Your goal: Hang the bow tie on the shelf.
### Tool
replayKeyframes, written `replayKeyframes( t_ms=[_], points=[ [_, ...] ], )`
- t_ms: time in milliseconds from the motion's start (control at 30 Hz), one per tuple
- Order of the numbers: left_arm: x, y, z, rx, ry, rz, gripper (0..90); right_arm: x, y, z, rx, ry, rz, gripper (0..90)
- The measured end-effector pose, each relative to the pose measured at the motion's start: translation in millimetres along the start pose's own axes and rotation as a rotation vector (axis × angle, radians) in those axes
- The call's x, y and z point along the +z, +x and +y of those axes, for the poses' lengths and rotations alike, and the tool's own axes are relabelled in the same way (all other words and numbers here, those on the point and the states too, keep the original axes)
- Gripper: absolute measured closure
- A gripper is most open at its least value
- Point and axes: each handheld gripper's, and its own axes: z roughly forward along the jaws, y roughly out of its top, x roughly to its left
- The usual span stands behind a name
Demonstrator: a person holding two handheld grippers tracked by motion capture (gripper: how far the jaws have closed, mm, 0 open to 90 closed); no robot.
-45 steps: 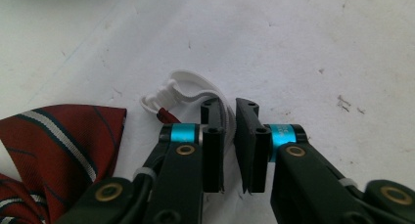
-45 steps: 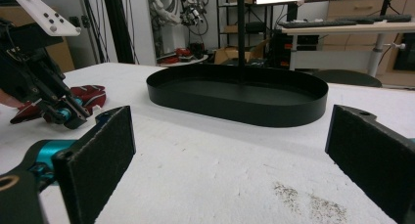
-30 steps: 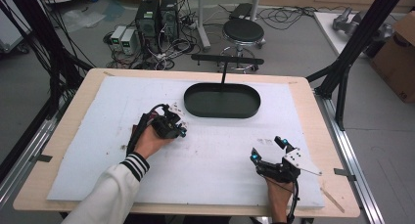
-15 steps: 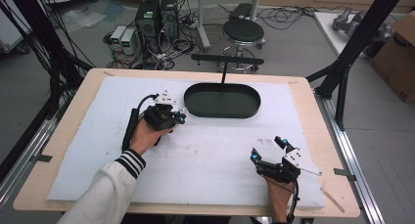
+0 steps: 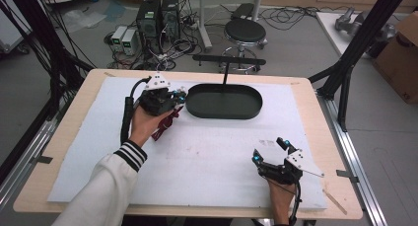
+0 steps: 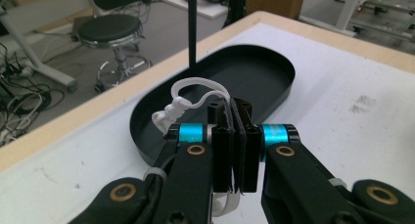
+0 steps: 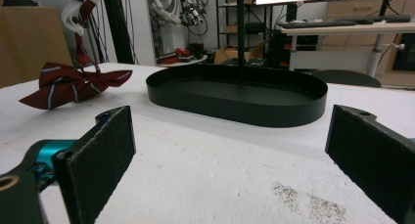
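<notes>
Bow tie (image 5: pixel 165 123) pinched by its white strap (image 6: pixel 195 94) in left gripper (image 5: pixel 172 98), now carried closer to black tray (image 5: pixel 224 112), hanging just beside its near-left rim. Likely headed inside. Right gripper (image 5: pixel 268 151) spread, idle, well apart.

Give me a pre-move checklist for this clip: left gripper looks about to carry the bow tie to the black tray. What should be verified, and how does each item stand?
1. Left gripper shut on the bow tie's white strap: ok, jaws closed with the strap pinched between them.
2. Red striped bow tie off the table: cannot tell; it hangs under the gripper, low near the white mat.
3. Black oval tray empty: ok, nothing lies in it.
4. Post at the tray's far rim out of the path: ok, it stands behind the tray.
5. Right gripper out of the way: ok, open, at the near right of the mat.
</notes>
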Motion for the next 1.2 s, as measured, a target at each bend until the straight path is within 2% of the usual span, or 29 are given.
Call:
replayKeyframes(
  t_ms=[100,267,567,800,1067,1200],
  points=[
    [-0.5,1.2,8.2,-0.006,-0.033,-0.002,87.3,0.1,0.1,0.0,-0.005,0.0,0.0,3.4],
    [0.6,1.1,24.8,0.01,-0.073,0.007,87.3,0.0,0.0,0.1,-0.002,0.0,0.0,3.4],
    [3.8,5.8,51.2,0.026,-0.119,0.04,87.3,-0.2,-0.2,0.1,0.0,0.001,0.002,3.4],
    [15.4,13.2,64.5,0.021,-0.13,0.043,87.3,-0.3,-0.7,-0.1,0.004,-0.007,0.0,3.4],
    [30.9,10.4,80.0,0.044,-0.139,0.043,87.3,-0.4,-1.1,0.0,0.01,-0.007,0.001,3.4],
    [37.7,13.8,89.9,0.052,-0.136,0.045,87.3,-0.6,-1.3,0.0,0.018,-0.006,0.002,3.4]
  ],
)
